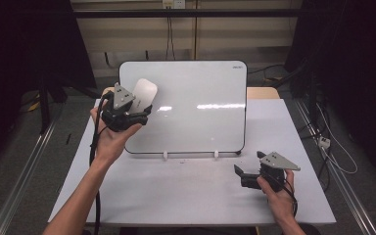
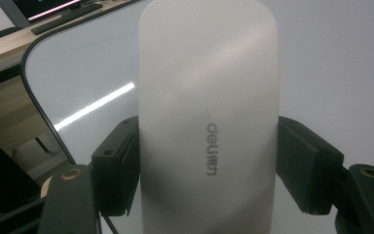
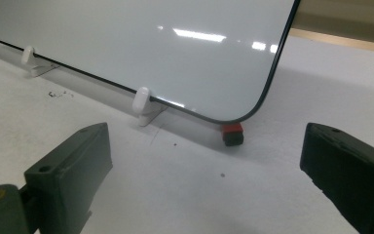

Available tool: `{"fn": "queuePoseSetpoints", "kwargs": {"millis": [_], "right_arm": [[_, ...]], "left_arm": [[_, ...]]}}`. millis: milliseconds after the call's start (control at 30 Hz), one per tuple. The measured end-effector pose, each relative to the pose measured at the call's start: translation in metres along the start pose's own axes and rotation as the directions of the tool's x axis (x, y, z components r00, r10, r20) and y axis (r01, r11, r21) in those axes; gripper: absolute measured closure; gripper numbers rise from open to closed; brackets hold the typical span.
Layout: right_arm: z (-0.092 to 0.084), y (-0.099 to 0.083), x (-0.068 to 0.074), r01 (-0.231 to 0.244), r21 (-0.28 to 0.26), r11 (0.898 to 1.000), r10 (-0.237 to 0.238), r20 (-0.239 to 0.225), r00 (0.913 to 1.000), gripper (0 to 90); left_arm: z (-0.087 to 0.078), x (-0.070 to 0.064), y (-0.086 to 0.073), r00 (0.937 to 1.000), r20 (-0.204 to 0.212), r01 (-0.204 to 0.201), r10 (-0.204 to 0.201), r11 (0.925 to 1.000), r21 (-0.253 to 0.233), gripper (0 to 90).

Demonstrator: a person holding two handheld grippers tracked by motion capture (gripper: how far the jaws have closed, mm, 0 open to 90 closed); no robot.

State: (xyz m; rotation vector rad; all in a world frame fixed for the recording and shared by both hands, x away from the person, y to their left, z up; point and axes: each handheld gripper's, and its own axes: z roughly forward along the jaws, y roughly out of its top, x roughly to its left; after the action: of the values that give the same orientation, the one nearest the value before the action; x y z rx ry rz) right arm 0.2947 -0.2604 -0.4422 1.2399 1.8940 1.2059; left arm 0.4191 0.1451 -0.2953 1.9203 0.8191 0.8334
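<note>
While left claw [image 1: 138,108] grips eraser [image 1: 142,95], whiteboard [image 1: 200,107] spans rightward.

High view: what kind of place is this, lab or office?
Probably a lab or recording bay, not an ordinary office. A white table stands between dark curtains, metal rails run along the floor, and loose cables trail beside it.

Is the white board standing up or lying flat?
Standing up, leaning back: the whiteboard rests its bottom edge in two white clips on the table.
</note>
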Motion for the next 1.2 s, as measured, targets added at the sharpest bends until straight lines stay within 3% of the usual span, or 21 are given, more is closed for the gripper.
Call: {"fn": "queuePoseSetpoints", "kwargs": {"millis": [200,667,933,1100,1200], "right_arm": [[0.001,0.0,0.0,0.0,0.001,1.0,0.0,-0.005,1.0,4.5],[-0.003,-0.001,-0.003,-0.012,-0.004,1.0,0.012,0.007,0.9999,4.5],[0.001,0.0,-0.001,-0.005,0.001,1.0,0.005,-0.001,1.0,4.5],[-0.002,-0.001,-0.001,0.002,-0.003,1.0,-0.002,-0.001,1.0,4.5],[-0.003,-0.002,-0.001,0.003,-0.003,1.0,-0.003,-0.001,1.0,4.4]], "left_arm": [[-0.001,-0.002,-0.006,0.9999,-0.011,0.001,-0.001,1.0,-0.005,31.3],[-0.005,-0.002,-0.034,0.9998,-0.02,-0.007,0.008,0.9992,0.039,31.3],[-0.007,-0.005,-0.046,0.9985,-0.025,-0.046,0.048,0.9962,0.073,31.3],[-0.01,-0.01,-0.05,0.997,-0.05,-0.055,0.059,0.9948,0.086,31.3],[-0.005,-0.013,-0.056,0.9974,-0.04,-0.055,0.059,0.9933,0.102,31.2]]}}
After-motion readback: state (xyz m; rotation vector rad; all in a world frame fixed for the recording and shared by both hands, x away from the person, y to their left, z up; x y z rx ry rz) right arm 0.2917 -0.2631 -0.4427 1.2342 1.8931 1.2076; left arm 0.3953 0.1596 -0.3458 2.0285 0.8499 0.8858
